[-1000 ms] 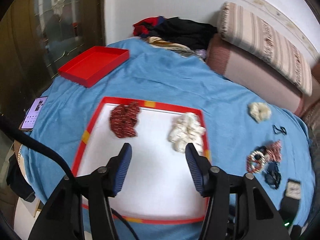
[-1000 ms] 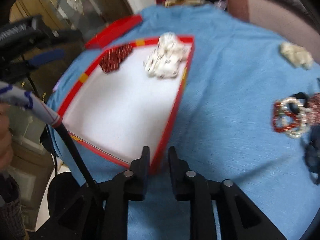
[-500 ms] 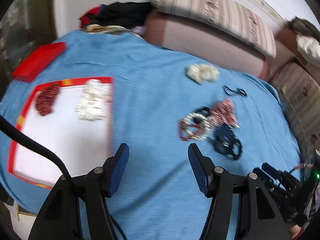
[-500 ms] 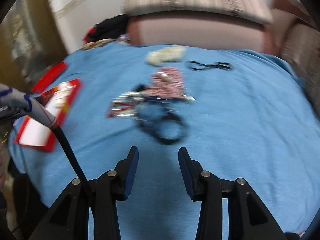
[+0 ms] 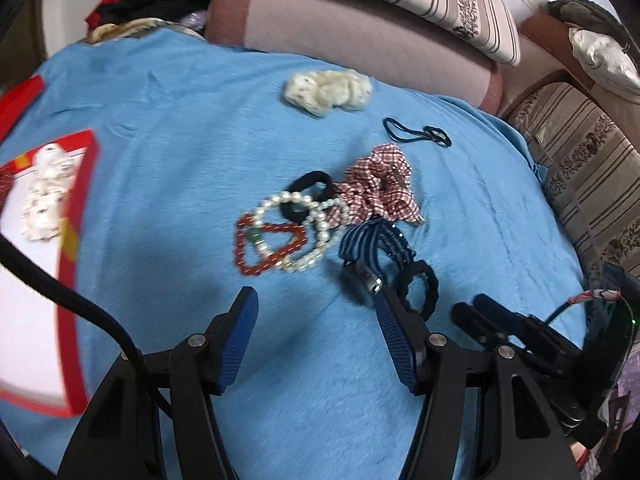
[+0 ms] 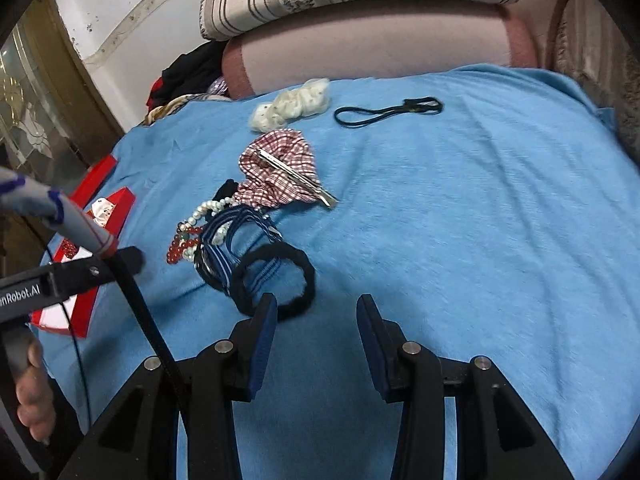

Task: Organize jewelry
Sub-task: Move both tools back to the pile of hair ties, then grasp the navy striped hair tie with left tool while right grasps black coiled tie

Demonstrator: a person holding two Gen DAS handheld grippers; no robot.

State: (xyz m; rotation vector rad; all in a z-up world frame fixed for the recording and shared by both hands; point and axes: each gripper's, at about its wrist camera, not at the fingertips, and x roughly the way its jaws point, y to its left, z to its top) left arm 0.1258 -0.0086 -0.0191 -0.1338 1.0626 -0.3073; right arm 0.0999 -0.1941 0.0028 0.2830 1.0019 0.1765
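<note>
On the blue bedspread [image 5: 168, 152] lies a tangled heap: white pearl bracelet [image 5: 316, 236], red bead bracelet [image 5: 264, 248], red-checked fabric scrunchie [image 5: 376, 188], navy striped hair tie [image 6: 228, 240]; the left gripper [image 5: 316, 308] hovers just before it, jaws wide apart and empty; the right gripper [image 6: 316, 312], jaws likewise parted, sits beside a black fabric scrunchie [image 6: 276, 280].

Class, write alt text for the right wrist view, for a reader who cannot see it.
The open right tool hovers over a blue blanket, just short of a black hair tie at the near edge of a tangled pile: striped band, pearl bracelet, red bead bracelet, checked scrunchie. A red-rimmed tray lies far left.
</note>
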